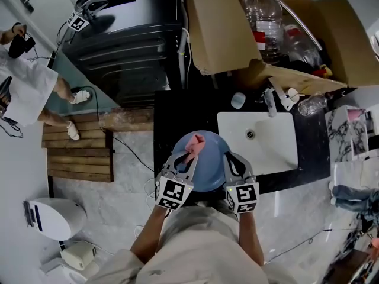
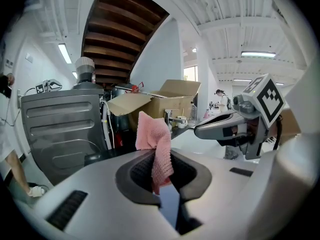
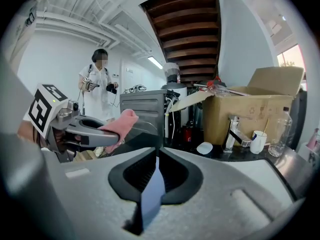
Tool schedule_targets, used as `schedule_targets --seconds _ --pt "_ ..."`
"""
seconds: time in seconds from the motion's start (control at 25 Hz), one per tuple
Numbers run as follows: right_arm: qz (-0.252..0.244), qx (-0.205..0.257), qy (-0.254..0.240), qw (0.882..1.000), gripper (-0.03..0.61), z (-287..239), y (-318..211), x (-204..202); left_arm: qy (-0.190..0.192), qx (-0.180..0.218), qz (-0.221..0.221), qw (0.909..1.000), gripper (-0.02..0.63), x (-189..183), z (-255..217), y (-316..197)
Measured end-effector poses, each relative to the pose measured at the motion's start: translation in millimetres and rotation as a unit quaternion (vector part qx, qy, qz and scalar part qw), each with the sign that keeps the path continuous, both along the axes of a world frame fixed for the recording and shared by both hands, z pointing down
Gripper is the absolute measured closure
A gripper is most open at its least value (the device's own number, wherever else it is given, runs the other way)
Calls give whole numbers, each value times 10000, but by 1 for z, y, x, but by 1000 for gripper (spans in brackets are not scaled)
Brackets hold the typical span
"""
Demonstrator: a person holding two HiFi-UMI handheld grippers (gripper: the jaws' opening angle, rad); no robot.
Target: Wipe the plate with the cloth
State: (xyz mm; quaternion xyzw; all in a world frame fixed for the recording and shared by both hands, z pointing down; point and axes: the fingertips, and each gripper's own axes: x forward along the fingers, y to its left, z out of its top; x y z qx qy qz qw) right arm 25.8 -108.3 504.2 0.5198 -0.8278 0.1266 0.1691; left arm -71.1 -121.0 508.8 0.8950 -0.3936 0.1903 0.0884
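Note:
A round blue plate (image 1: 207,164) is held in the air in front of me, over the dark counter edge. My right gripper (image 1: 228,160) is shut on its right rim; in the right gripper view the blue rim (image 3: 152,194) stands edge-on between the jaws of this gripper (image 3: 156,170). My left gripper (image 1: 189,154) is shut on a pink cloth (image 1: 194,145), which lies against the plate's upper left part. Seen from the left gripper (image 2: 163,170), the cloth (image 2: 155,144) sticks up from the jaws with a blue edge just below it.
A white sink (image 1: 278,147) with a faucet (image 1: 269,100) lies right of the plate. Behind it stands a cardboard box (image 1: 219,31) with plastic bottles. A black appliance (image 1: 130,46) is at the back left. A person (image 1: 23,90) stands far left by a wooden pallet (image 1: 77,155).

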Motion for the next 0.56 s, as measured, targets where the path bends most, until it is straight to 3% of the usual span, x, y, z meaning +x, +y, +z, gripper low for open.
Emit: schedule_targets --seconds 0.32,0.56 --pt "-261 123 -134 9995 554 -8 3 5 -104 102 -387 9991 580 3 -6 7" --pt "-374 144 -238 9989 555 -10 7 30 -231 204 -680 9972 580 25 -12 8"
